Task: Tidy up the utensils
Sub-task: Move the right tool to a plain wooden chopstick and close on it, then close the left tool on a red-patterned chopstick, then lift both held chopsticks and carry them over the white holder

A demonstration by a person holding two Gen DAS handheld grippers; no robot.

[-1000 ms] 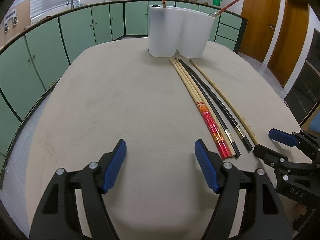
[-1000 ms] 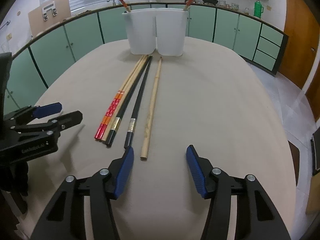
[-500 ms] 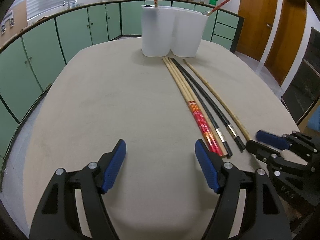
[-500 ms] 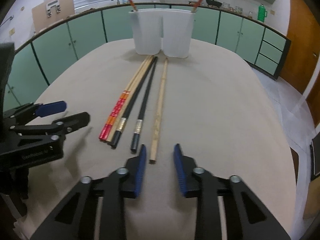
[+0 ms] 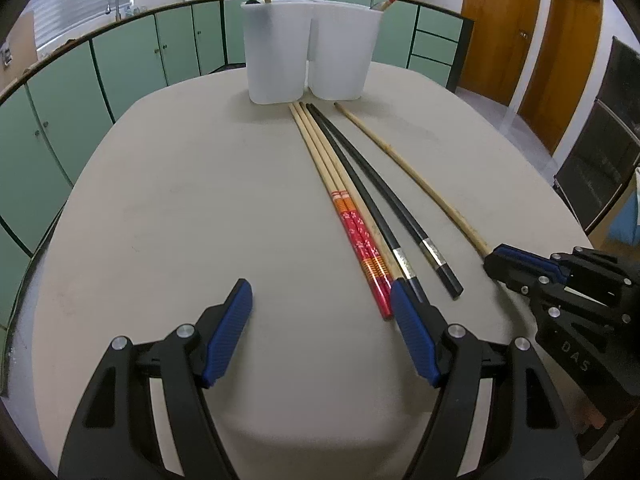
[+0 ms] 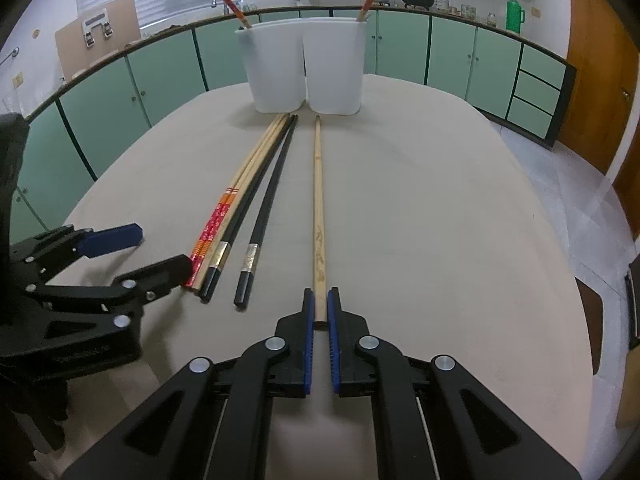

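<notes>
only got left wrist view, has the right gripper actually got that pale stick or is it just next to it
Observer: Got it. The right gripper has its pads shut on the pale stick.
Operator: where along it
Observer: At the near end. The butt sits just inside the pads.
Operator: anything on the stick in the way
Observer: No. Dark engraved marks lie just beyond the pads, on the free part.
</notes>
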